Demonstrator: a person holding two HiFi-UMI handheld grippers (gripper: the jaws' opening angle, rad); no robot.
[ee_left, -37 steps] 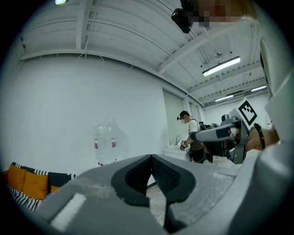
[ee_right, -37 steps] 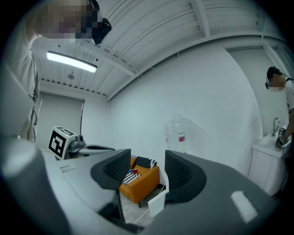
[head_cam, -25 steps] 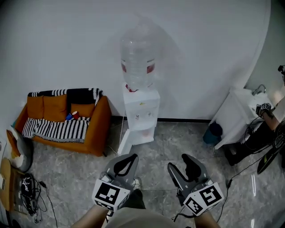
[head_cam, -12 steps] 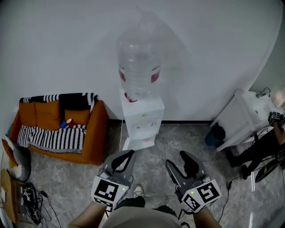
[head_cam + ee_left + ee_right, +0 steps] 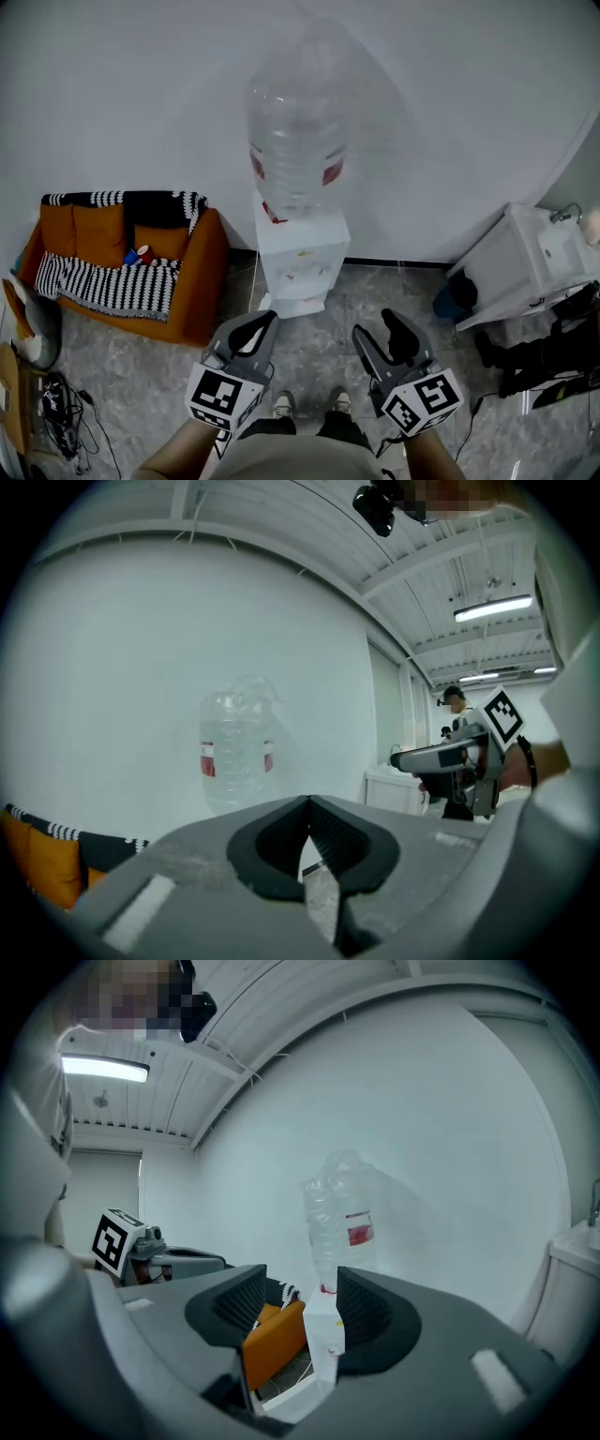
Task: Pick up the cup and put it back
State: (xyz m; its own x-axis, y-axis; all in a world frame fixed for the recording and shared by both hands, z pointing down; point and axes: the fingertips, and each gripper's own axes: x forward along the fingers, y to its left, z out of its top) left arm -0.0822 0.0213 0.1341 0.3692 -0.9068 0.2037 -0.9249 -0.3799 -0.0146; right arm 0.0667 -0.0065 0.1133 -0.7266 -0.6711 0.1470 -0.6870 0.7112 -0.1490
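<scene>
Left claw (image 5: 269, 318) shut, empty — right claw (image 5: 377, 326) partly open, empty. Both face dispenser (image 5: 302, 255) across floor (image 5: 314, 323); sofa (image 5: 192, 281) with cups (image 5: 143, 252) at left, white cabinet (image 5: 520, 272) at right.

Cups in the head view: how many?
2: a red cup and a blue cup, side by side on the orange sofa, left of the water dispenser. More may be hidden.

Soft, even light came from ceiling strip lights (image 5: 103, 1069) (one glared white); shadows were faint, both gripper views bowed and went black at the corners.
</scene>
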